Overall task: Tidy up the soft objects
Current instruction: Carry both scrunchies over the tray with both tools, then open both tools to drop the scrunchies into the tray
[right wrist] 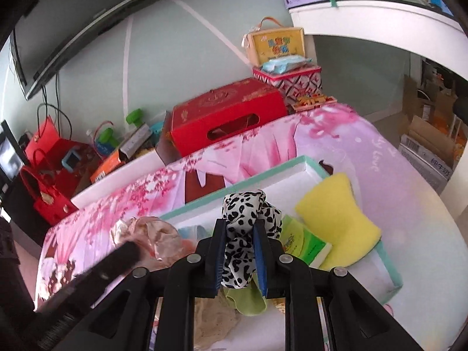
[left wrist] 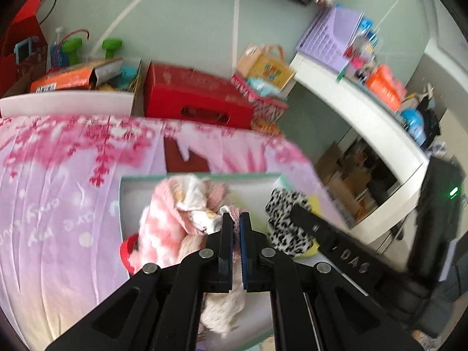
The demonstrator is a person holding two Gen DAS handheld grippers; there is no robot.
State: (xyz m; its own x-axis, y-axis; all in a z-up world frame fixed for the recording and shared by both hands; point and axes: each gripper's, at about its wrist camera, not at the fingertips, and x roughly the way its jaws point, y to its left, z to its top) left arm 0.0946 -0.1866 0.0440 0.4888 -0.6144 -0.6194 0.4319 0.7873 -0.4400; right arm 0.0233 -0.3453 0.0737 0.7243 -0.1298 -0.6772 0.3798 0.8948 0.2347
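Observation:
My left gripper [left wrist: 236, 216] is shut on a pink and white cloth bundle [left wrist: 175, 213], which hangs over a shallow white tray with a mint rim [left wrist: 204, 174]. A fluffy white piece [left wrist: 225, 307] lies below the fingers. My right gripper [right wrist: 239, 228] is shut on a leopard-print scrunchie [right wrist: 242, 204] above the same tray [right wrist: 234, 187]. In the left wrist view that scrunchie [left wrist: 283, 213] shows beside the right gripper's finger [left wrist: 310, 225]. A yellow sponge [right wrist: 336, 219], a green and white packet [right wrist: 304, 242] and a green cloth [right wrist: 248, 295] lie in the tray.
The tray rests on a bed with a pink floral sheet [left wrist: 58, 175]. Beyond the bed's end stand a red box [right wrist: 225, 117], a patterned box [right wrist: 292, 79] and cluttered cartons. A white desk [left wrist: 351, 111] with a purple basket [left wrist: 330, 35] is at the right.

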